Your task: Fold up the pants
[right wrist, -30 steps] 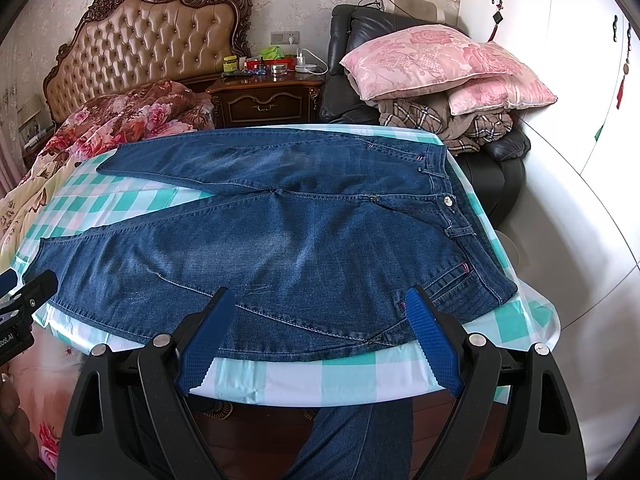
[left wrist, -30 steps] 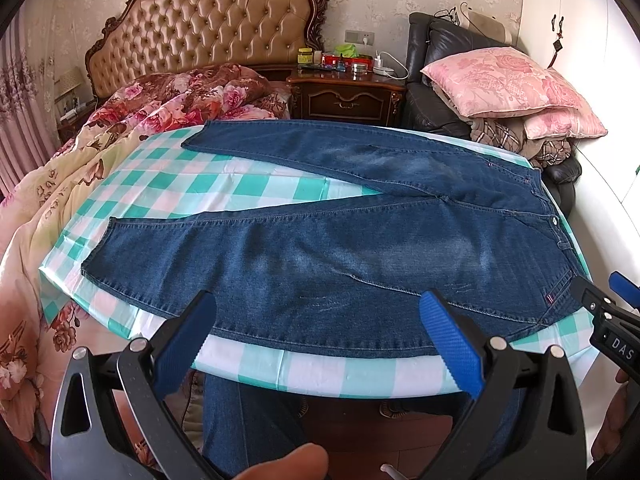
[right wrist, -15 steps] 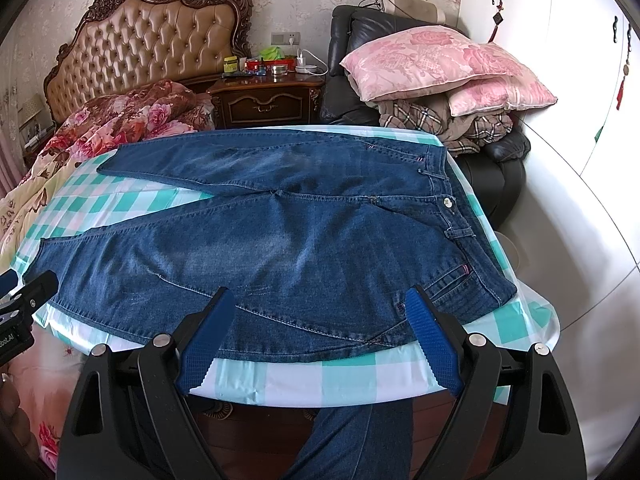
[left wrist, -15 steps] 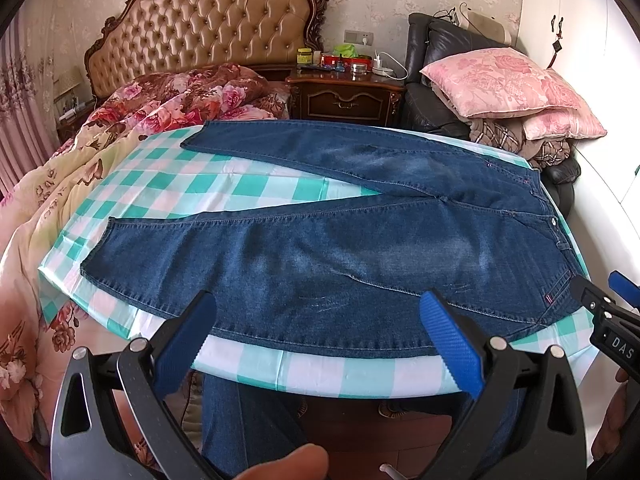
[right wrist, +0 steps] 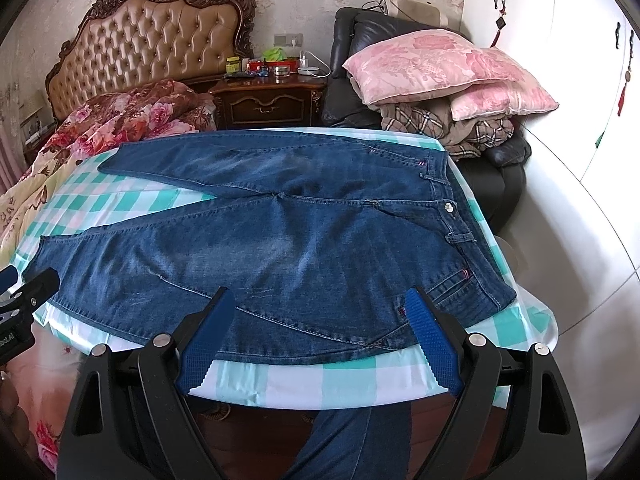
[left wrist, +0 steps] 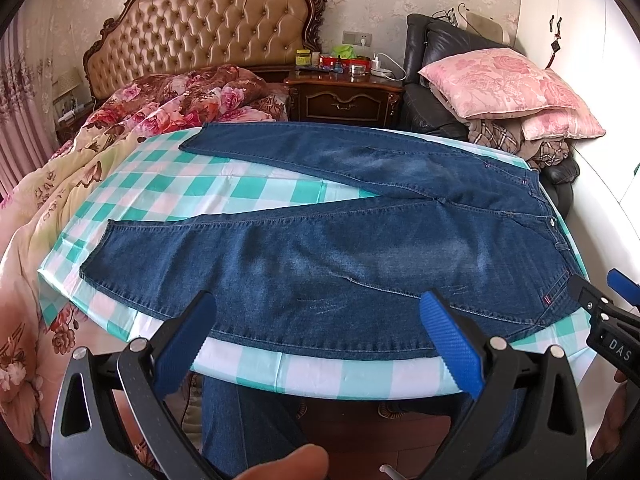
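Note:
Blue denim pants lie flat on a table covered with a green-and-white checked cloth, legs spread in a V to the left, waistband to the right. They also show in the right wrist view. My left gripper is open and empty, at the table's near edge just short of the near leg. My right gripper is open and empty, at the near edge below the hip and pocket area. The right gripper's tip shows in the left wrist view; the left gripper's tip shows in the right wrist view.
A bed with a floral quilt is to the left. A wooden nightstand stands behind the table. A black chair holds pink pillows at the back right. White cabinets are on the right. The person's legs are below the table edge.

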Tool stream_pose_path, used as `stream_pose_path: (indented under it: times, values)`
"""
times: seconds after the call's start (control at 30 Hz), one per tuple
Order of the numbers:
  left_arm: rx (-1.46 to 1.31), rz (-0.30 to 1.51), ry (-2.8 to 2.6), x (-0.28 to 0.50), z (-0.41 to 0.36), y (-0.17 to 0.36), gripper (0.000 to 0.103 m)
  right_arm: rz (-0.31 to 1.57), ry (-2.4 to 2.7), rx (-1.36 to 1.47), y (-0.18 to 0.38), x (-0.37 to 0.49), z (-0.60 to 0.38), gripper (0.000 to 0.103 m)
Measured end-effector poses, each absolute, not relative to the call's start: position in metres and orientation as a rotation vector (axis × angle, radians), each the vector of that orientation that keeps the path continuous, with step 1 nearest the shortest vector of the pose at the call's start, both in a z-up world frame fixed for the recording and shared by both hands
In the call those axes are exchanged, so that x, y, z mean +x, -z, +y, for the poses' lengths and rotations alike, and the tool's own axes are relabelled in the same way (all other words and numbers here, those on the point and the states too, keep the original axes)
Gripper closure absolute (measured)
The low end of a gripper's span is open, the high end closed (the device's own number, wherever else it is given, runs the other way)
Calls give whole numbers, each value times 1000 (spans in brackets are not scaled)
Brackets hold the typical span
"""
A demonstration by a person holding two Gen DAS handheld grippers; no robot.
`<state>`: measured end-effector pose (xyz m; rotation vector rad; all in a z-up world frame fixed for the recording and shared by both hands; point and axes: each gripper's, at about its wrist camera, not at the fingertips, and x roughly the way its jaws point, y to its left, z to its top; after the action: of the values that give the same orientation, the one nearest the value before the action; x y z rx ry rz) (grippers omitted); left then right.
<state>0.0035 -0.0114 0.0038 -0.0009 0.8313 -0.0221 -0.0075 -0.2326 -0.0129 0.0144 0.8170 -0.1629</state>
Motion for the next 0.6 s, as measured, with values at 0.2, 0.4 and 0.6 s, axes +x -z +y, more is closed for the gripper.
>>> stream_pose_path:
  times: [0.2, 0.4, 0.6]
  values:
    - [-1, 832, 25, 4, -16, -5, 1, 815, 162, -4, 16, -7, -228, 20]
    - [-6, 834, 24, 4, -15, -4, 1, 812, 149, 17, 17, -9, -228, 20]
    - [-6, 833, 24, 4, -16, -3, 1, 816, 147, 21, 18, -10, -229, 20]
